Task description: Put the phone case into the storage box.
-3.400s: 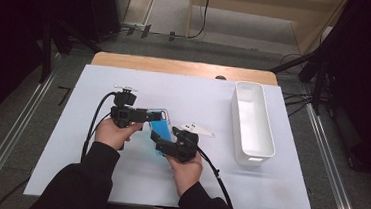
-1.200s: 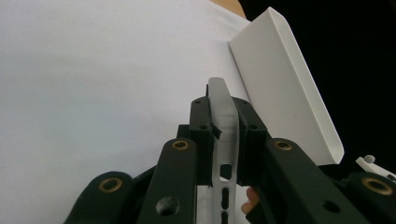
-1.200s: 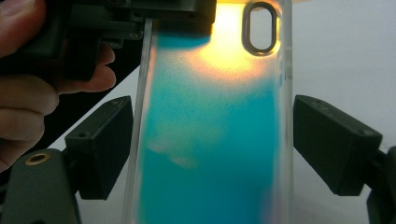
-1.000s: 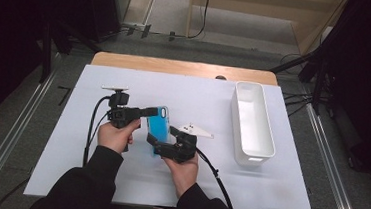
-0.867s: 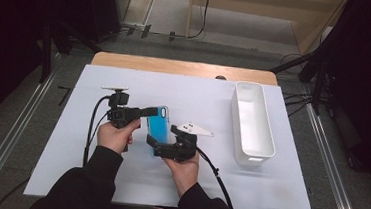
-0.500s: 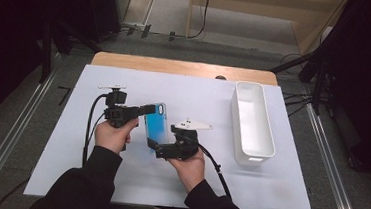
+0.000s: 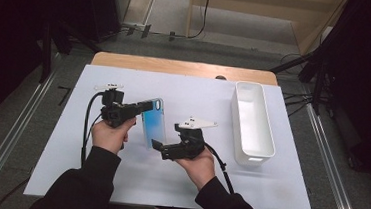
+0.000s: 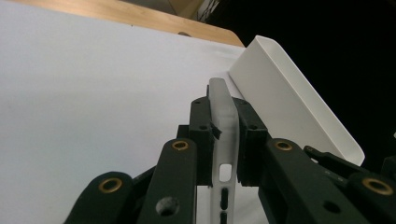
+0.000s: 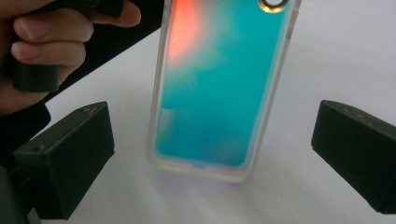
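Phone case (image 7: 153, 123) stands pinched in left gripper (image 7: 140, 108), facing the spread-jawed right gripper (image 7: 156, 147).

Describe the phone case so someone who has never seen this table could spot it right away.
Start at the white sheet covering the table, with a long white bin on its right side. Near the middle, between the person's two hands, the left gripper pinches a phone case standing on edge. It is the one colourful thing there: teal blue with a clear rim.
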